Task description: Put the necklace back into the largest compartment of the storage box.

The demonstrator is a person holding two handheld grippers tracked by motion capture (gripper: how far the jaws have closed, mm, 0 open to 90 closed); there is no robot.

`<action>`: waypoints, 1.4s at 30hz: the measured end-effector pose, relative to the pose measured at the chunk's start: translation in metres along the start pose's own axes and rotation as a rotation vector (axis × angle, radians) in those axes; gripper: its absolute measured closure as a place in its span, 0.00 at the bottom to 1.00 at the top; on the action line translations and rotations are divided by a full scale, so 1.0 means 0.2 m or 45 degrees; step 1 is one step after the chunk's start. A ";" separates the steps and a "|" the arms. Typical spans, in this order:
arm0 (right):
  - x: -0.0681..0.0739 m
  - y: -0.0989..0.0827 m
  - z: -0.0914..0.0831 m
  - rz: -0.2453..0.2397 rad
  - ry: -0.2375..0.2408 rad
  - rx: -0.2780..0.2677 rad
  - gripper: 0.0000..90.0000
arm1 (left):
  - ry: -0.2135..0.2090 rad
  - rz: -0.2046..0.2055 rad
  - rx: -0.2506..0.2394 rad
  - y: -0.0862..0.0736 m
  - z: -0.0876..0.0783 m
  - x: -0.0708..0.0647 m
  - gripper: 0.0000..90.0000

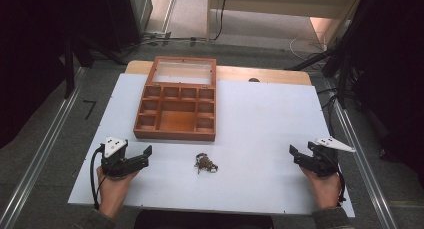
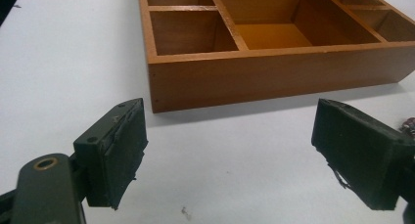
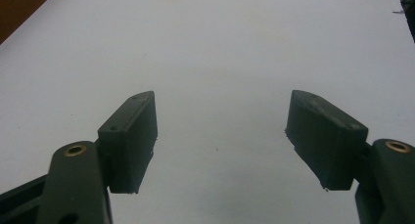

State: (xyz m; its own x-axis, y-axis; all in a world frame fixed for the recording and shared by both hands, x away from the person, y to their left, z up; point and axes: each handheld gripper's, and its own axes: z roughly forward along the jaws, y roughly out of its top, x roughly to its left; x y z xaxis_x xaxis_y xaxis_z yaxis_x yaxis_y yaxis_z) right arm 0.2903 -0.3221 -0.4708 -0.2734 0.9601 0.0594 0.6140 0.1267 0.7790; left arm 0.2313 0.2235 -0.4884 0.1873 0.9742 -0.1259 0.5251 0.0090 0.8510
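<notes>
An open wooden box [image 1: 176,134] with several small compartments and a glass-paned lid lies at the middle back of the white table top. Its near wall [image 2: 274,77] fills the upper part of the left gripper view. A small tangled brown and silver trinket [image 1: 205,163] lies on the table in front of the box, and its edge [image 2: 407,124] peeks past the jaw on the right. My left gripper [image 1: 148,152] rests open at the front left, nothing between its jaws [image 2: 230,155]. My right gripper [image 1: 301,152] rests open at the front right over bare table [image 3: 222,136].
The white table top [image 1: 260,119] sits on a wooden board whose far edge [image 1: 270,75] shows behind the box. Metal rails run along both sides of the table, and cables lie on the floor beyond it. Dark curtains hang left and right.
</notes>
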 end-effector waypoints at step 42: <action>0.01 0.00 0.01 -0.013 -0.006 -0.003 0.29 | -0.103 0.066 0.036 0.00 0.08 -0.17 0.16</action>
State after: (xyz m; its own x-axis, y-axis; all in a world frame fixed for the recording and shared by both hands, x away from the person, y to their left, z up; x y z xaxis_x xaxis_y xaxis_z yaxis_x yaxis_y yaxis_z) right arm 0.2906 -0.3207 -0.4716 -0.2765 0.9598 0.0486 0.6097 0.1361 0.7809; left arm 0.2386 0.1869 -0.4927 0.2807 0.9517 -0.1241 0.5360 -0.0481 0.8429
